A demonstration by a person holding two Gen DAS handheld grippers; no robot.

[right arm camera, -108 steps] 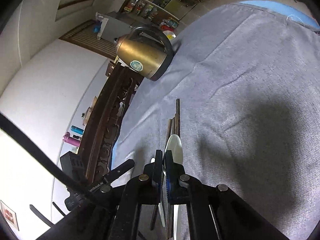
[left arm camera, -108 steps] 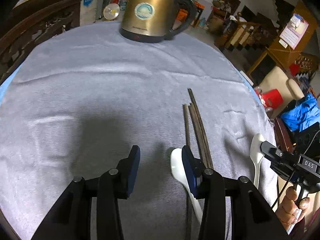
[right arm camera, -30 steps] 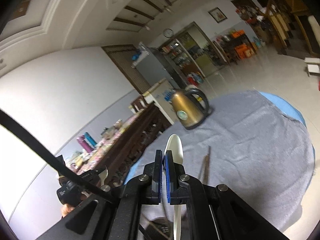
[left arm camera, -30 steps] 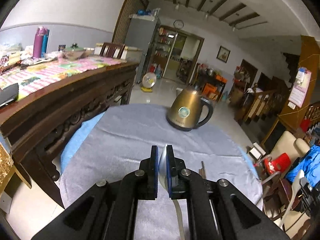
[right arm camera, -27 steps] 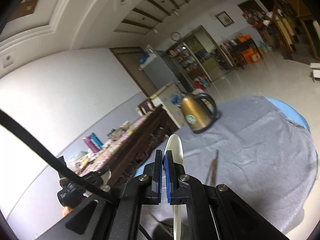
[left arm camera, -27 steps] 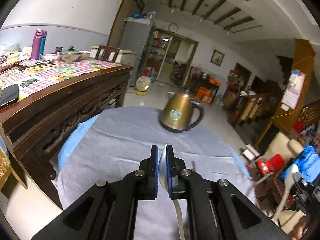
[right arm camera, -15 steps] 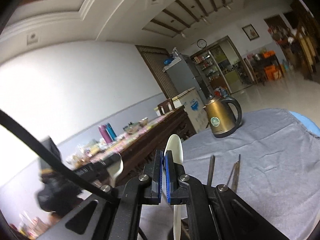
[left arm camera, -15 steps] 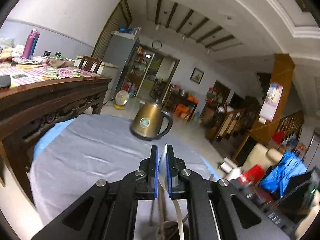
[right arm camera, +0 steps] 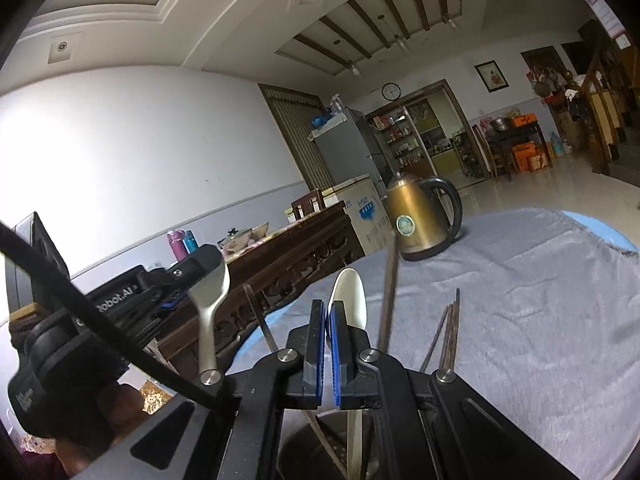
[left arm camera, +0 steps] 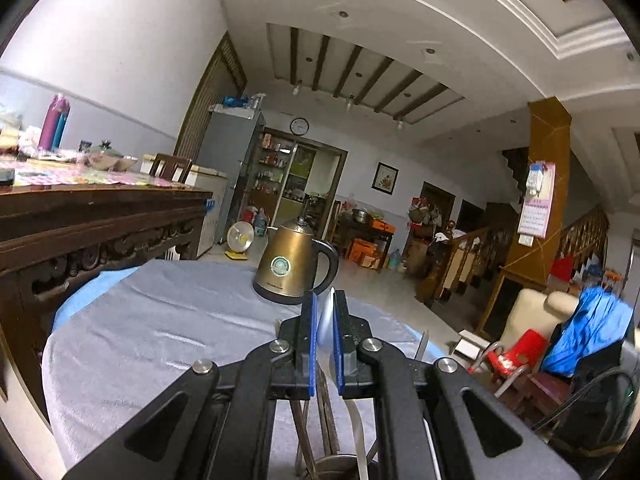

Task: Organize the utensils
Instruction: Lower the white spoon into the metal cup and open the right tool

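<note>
Spoons: both carried, one [right arm camera: 352, 300] clamped by right gripper [right arm camera: 328, 344], one [left arm camera: 327, 320] by left gripper [left arm camera: 324, 344], hanging over holder [right arm camera: 320, 436] at table's [right arm camera: 520, 280] near edge | done: some chopsticks [right arm camera: 390, 300] stood in holder | left: release spoons, collect chopsticks on cloth [right arm camera: 450, 328]

Glossy brass-toned metal kettle [left arm camera: 290, 268], matt grey cloth [left arm camera: 160, 332], smooth white spoon [right arm camera: 352, 304], dark carved wood sideboard [left arm camera: 92, 224].
</note>
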